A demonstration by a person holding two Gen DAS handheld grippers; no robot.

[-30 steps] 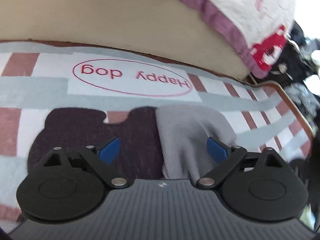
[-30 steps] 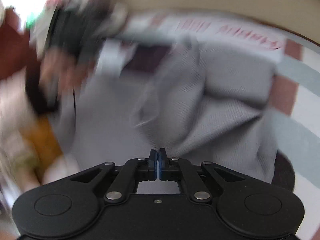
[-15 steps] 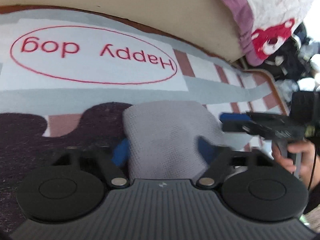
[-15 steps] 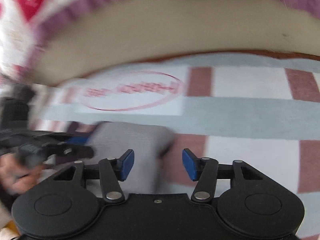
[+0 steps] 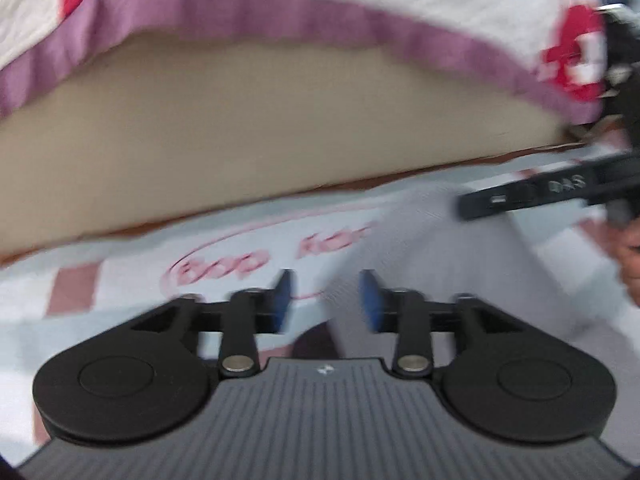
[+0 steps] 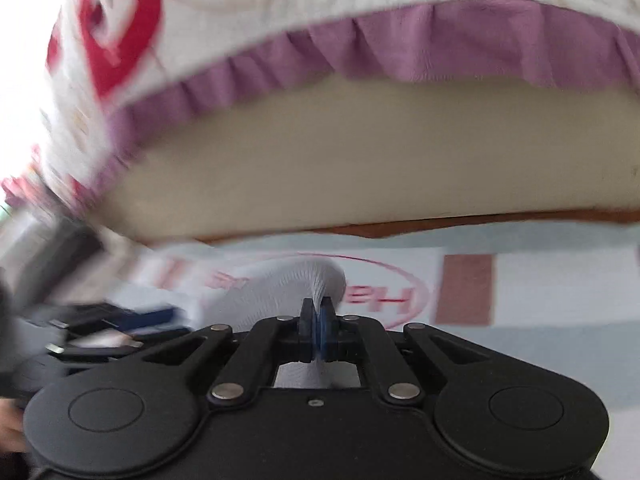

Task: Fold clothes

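A grey knit garment (image 5: 432, 264) lies on the printed floor mat, blurred by motion. My left gripper (image 5: 326, 302) hovers over the garment's left edge. Its jaws are opening, and the cloth's edge lies between the blue pads (image 5: 370, 306) without being pinched. My right gripper (image 6: 319, 316) is shut on a raised fold of the grey garment (image 6: 280, 286). In the left wrist view the right gripper (image 5: 466, 205) reaches in from the right, held by a hand (image 5: 630, 248). A dark maroon garment (image 5: 312, 344) peeks out under the grey one.
The mat (image 6: 540, 288) has grey, white and brown blocks and a red "Happy dog" oval (image 5: 240, 264). Behind it rises the beige side of a mattress (image 5: 240, 128), overhung by a white blanket with a purple frill (image 6: 440, 36). Dark clutter (image 5: 624, 8) sits at the far right.
The right gripper, open beside the grey garment half a second ago, has shut on a fold of it. The left gripper's jaws have widened, and its view swung up towards the mattress.
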